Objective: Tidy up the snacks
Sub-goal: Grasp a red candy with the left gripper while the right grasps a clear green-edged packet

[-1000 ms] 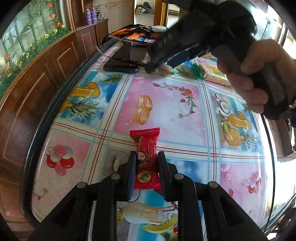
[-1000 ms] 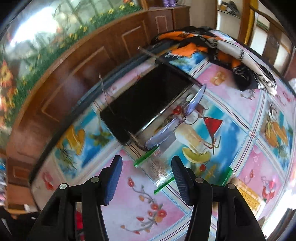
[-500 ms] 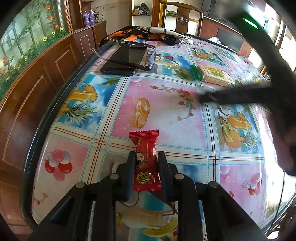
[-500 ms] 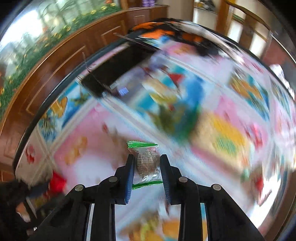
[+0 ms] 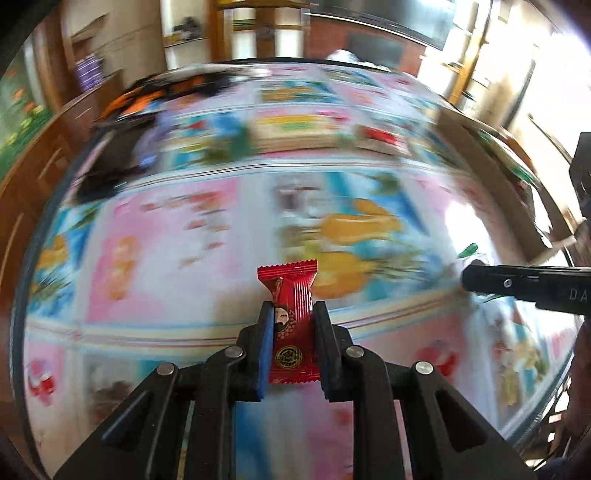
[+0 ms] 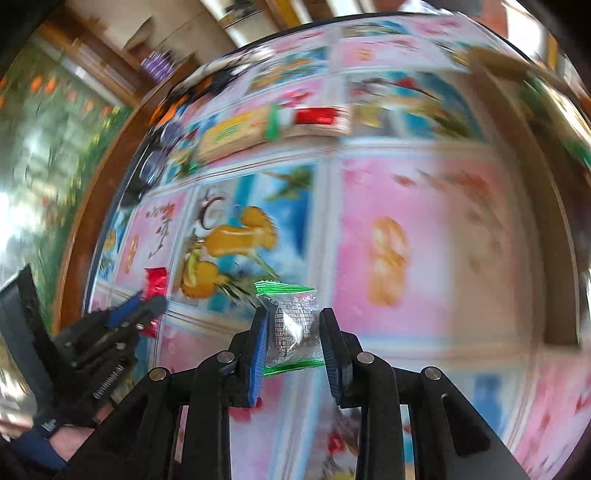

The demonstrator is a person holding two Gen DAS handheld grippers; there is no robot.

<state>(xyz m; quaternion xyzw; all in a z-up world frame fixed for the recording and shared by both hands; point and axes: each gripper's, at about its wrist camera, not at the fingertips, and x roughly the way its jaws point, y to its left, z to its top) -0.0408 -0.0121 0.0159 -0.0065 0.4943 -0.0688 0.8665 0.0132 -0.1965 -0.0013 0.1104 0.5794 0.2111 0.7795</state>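
Transport step is proceeding: left tongs (image 5: 291,334) are clamping a red candy packet (image 5: 290,328) and right tongs (image 6: 293,338) a green-edged clear snack packet (image 6: 291,328), both carried above the desk (image 5: 166,229). Next move is calling for a blurred, unconfirmed drop-off point, possibly the cardboard box (image 5: 491,173) at the desk's right.

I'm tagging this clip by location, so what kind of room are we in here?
Probably a home dining or living room. The table wears a bright fruit-print cover, wooden cabinets line the wall, and shelves stand behind. The left gripper holds a red snack.
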